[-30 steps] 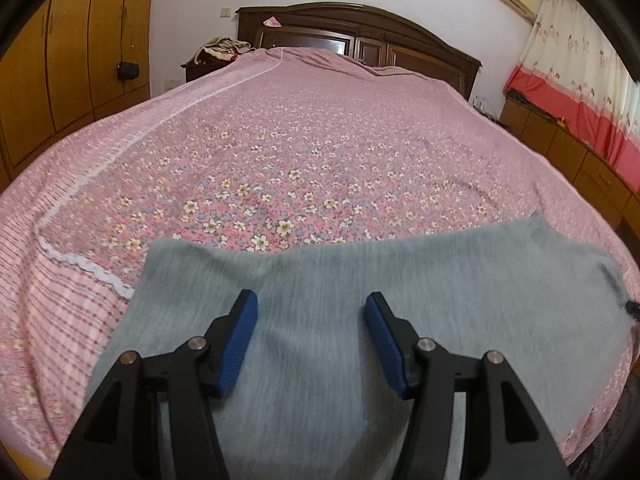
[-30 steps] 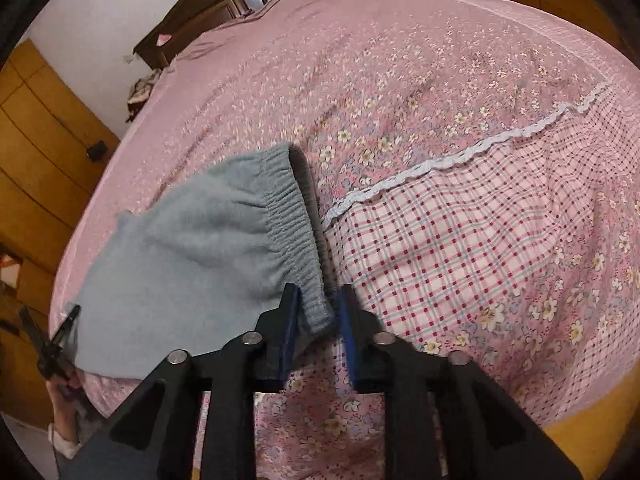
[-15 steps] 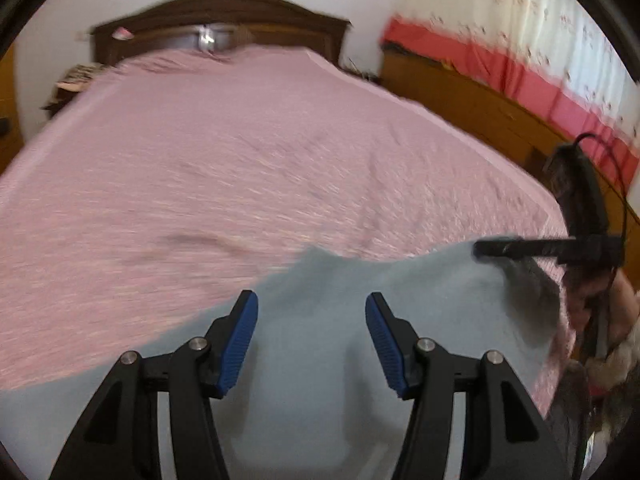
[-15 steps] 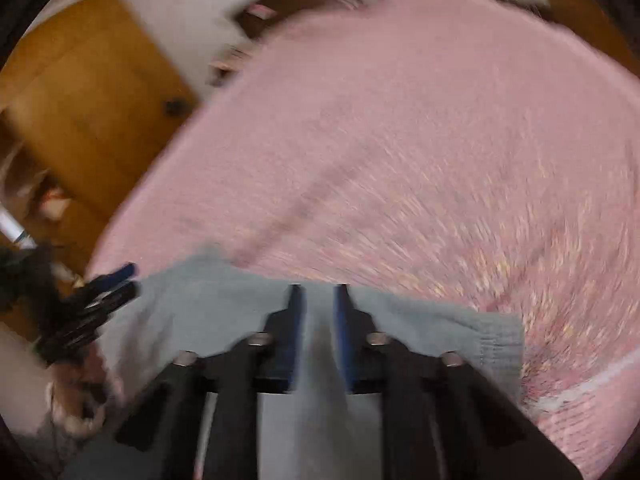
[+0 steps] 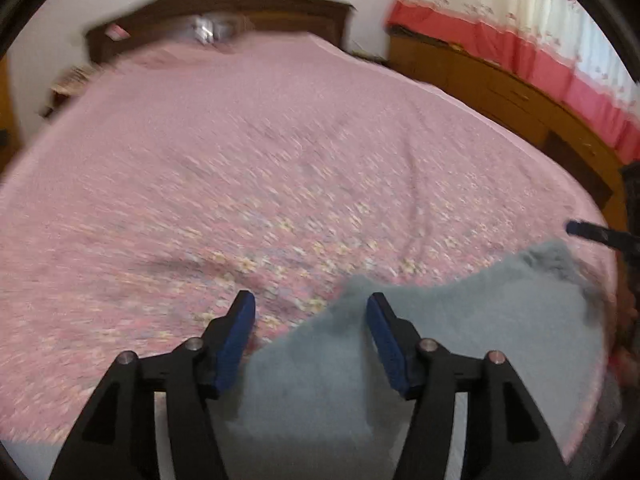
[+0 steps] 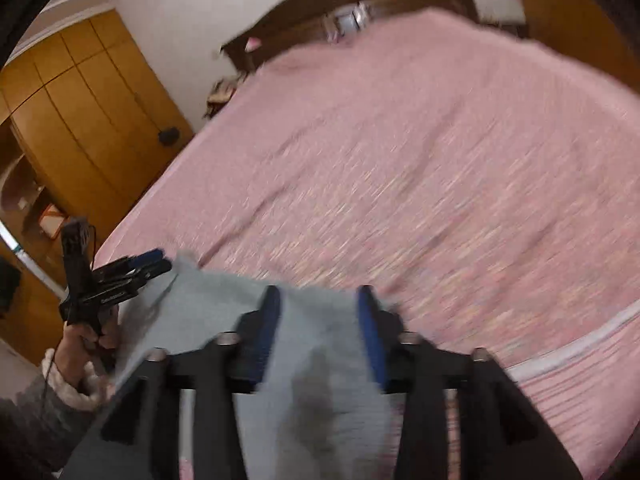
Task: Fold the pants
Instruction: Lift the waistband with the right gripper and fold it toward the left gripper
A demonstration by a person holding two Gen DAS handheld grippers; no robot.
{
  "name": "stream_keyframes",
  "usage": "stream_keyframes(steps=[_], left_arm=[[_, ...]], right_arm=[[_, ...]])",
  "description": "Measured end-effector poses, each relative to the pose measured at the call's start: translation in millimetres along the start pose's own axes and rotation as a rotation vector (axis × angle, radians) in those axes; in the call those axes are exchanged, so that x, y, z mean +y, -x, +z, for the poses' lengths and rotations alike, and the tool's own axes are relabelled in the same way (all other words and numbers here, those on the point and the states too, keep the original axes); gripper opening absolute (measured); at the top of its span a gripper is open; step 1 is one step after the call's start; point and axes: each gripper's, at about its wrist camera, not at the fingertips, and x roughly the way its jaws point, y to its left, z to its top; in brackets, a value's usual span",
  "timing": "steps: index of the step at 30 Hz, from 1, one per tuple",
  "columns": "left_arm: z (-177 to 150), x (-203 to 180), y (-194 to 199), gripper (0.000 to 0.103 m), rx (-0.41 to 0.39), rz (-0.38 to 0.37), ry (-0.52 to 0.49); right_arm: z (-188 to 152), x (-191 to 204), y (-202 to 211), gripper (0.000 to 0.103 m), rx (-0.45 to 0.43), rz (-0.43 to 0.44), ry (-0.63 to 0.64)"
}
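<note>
The grey pants (image 5: 460, 320) lie folded on the pink flowered bedspread (image 5: 280, 152) near the bed's front edge. My left gripper (image 5: 310, 336) is open above the pants' left edge, holding nothing. My right gripper (image 6: 320, 320) is open, with the grey pants (image 6: 320, 380) lying under and between its fingers. The left gripper also shows in the right wrist view (image 6: 132, 268), at the pants' left end. The right gripper's blue tip (image 5: 588, 230) shows at the right edge of the left wrist view. Both views are blurred by motion.
A dark wooden headboard (image 5: 224, 4) stands at the far end of the bed. A wooden wardrobe (image 6: 84, 120) is to the left. A low wooden cabinet (image 5: 500, 96) and a red and white curtain (image 5: 540, 20) run along the right.
My right gripper has opened and let go of the waistband. The pants have been folded over, and both grippers have swung toward each other above them.
</note>
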Motion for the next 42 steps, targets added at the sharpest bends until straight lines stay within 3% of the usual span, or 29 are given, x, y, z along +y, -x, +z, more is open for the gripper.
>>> stream_keyframes(steps=[1, 2, 4, 6, 10, 12, 13, 16, 17, 18, 19, 21, 25, 29, 32, 38, 42], left_arm=[[-1, -2, -6, 0.061, 0.037, -0.047, -0.041], [-3, -9, -15, 0.063, 0.072, -0.042, -0.122], [-5, -19, -21, 0.065, 0.057, 0.004, -0.226], [2, -20, -23, 0.065, 0.05, -0.005, -0.227], [18, -19, -33, 0.065, 0.057, -0.053, -0.251], [18, -23, -38, 0.045, 0.072, -0.106, -0.293], [17, -21, -38, 0.023, 0.094, -0.175, -0.304], [18, -23, -35, 0.016, 0.093, -0.192, -0.327], [17, -22, -33, 0.014, 0.083, -0.193, -0.325], [17, -21, -31, 0.013, 0.065, -0.194, -0.311], [16, -19, -26, 0.013, 0.037, -0.195, -0.286], [14, -13, -16, 0.012, -0.01, -0.191, -0.243], [19, -14, -6, 0.01, -0.104, -0.123, -0.211], [44, -16, -6, 0.009, -0.193, -0.077, -0.164], [75, -23, -22, 0.008, -0.205, -0.098, -0.129], [121, -50, -54, 0.009, -0.162, -0.114, -0.224], [140, -68, -73, 0.009, -0.163, -0.111, -0.253]], right_arm=[[0, -11, -1, 0.053, 0.027, 0.012, -0.01], [-3, -14, 0, 0.053, 0.047, 0.008, -0.001], [-15, -18, -14, 0.053, 0.141, -0.031, 0.062], [-30, -19, -24, 0.053, 0.186, -0.03, 0.097], [-29, -42, -16, 0.056, 0.136, 0.078, -0.001], [-24, -55, -18, 0.06, 0.122, 0.156, -0.051], [-23, -57, -20, 0.06, 0.117, 0.188, -0.033], [-22, -45, -30, 0.06, 0.151, 0.184, 0.042], [-21, -40, -32, 0.054, 0.159, 0.181, 0.064], [-20, -35, -34, 0.029, 0.168, 0.186, 0.075], [-20, -34, -33, 0.019, 0.164, 0.172, 0.075], [-18, -26, -42, 0.013, 0.14, 0.151, 0.086], [-16, -14, -37, 0.01, 0.081, 0.106, 0.128], [-5, -14, -28, 0.009, 0.052, 0.095, 0.131], [4, -18, -27, 0.009, 0.051, 0.09, 0.124], [31, -39, 1, 0.009, -0.046, 0.038, 0.072], [61, -60, 6, 0.009, -0.056, -0.024, 0.069]])
